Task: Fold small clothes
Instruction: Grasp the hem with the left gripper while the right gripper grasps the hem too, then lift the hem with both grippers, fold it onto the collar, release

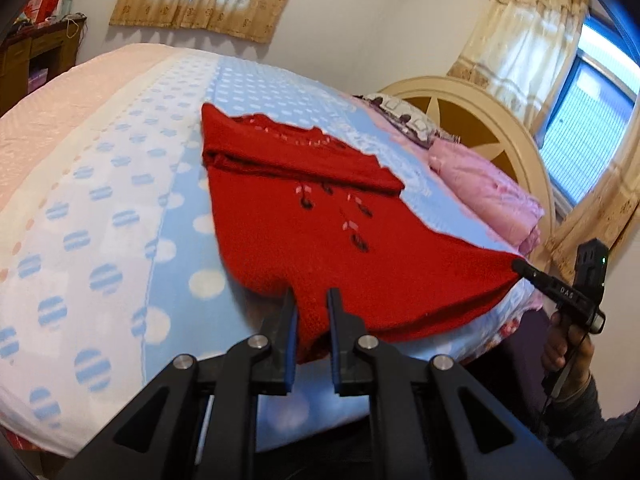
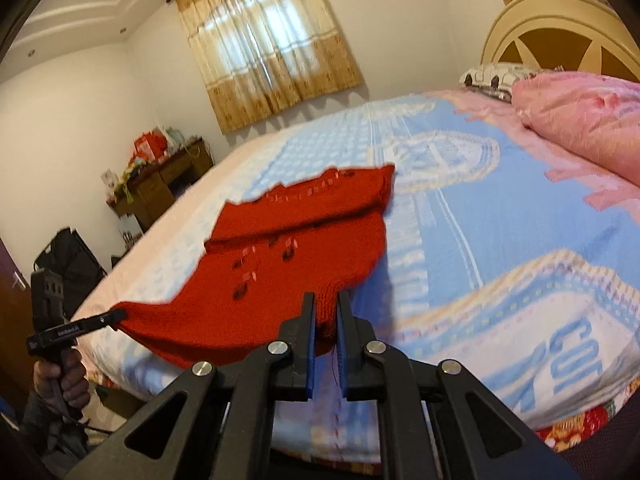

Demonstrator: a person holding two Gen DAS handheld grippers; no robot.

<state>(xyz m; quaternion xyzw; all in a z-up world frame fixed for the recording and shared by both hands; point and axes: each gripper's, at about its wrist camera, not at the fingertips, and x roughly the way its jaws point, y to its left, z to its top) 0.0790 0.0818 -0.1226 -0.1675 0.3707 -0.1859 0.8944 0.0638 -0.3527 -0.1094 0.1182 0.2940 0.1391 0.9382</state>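
A small red knitted sweater lies on the bed, its far end folded over and its near hem lifted off the blanket. My left gripper is shut on the hem's left corner, red knit pinched between its blue pads. My right gripper is shut on the hem's other corner. In the left wrist view the right gripper shows at the right, its tip on the sweater's stretched corner, with a hand below it. In the right wrist view the left gripper holds the opposite corner of the red sweater.
The bed is covered by a blue and white dotted blanket. Pink pillows and a cream headboard stand at its far right. A dark wooden cabinet with clutter is by the far wall, under curtained windows.
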